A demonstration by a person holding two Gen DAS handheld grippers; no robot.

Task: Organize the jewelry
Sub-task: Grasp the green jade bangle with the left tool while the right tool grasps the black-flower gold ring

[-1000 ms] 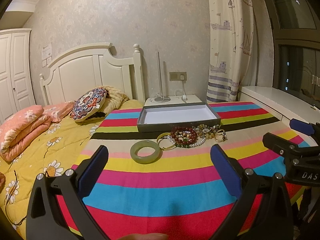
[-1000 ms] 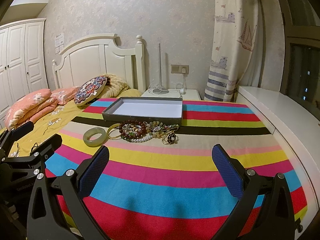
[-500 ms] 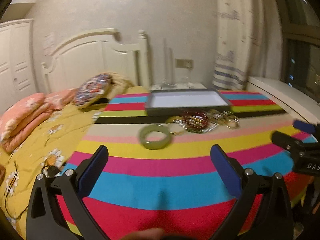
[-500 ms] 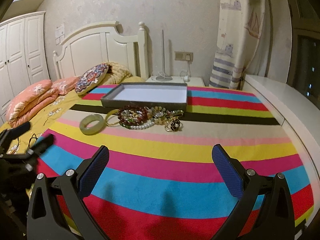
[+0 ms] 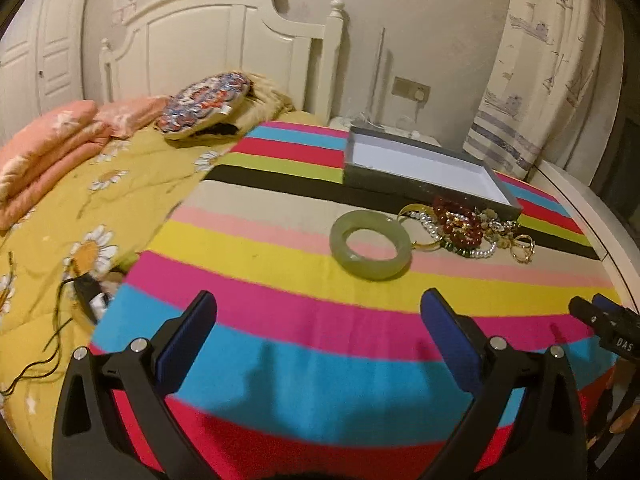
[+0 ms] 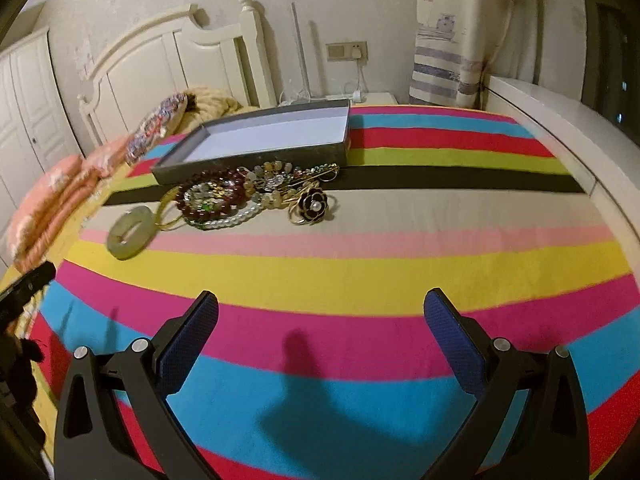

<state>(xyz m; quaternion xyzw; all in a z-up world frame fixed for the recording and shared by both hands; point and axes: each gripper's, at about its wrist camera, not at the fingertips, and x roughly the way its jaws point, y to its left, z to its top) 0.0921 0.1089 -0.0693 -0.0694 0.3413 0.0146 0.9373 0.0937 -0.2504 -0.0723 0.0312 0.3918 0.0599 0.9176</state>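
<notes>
both views tilted since earlier — right gripper (image 5: pixel 610 330) reads "das".

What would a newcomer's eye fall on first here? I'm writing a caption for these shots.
Probably the striped blanket, with bright bands across the whole foreground. Next, the tangle of bead bracelets lying in front of the empty grey box, with a pale green bangle set apart to the left. Both open claws, left claw and right claw, hover short of them.
</notes>
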